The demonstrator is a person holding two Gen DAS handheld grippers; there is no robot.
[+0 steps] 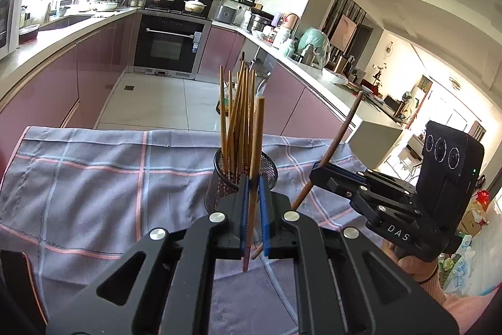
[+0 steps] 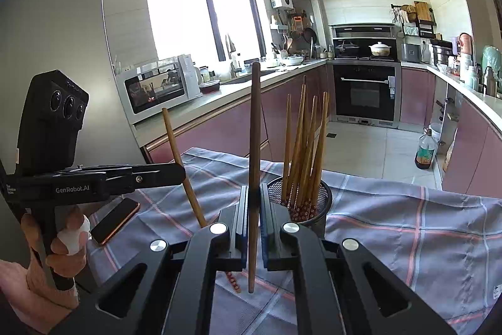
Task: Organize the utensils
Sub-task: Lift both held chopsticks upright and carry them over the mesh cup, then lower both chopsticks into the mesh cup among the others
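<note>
- While my left tool [image 1: 252,209] pinches a light chopstick [image 1: 255,153] upright, the mesh cup [image 1: 246,175] sits just beyond it, mid-tabletop.
- My right tool [image 2: 253,218] clamps a dark chopstick [image 2: 254,131], cup just right.

Black left tool [image 1: 253,200], blue pads, silver screws, right tool [image 2: 253,203] marked "DAS", pink sleeve

Left gripper [image 1: 252,187] and right gripper [image 2: 253,197] raised side by side, tilted slightly downward, jaws clamped, each gripped by one hand [image 2: 67,244].
</note>
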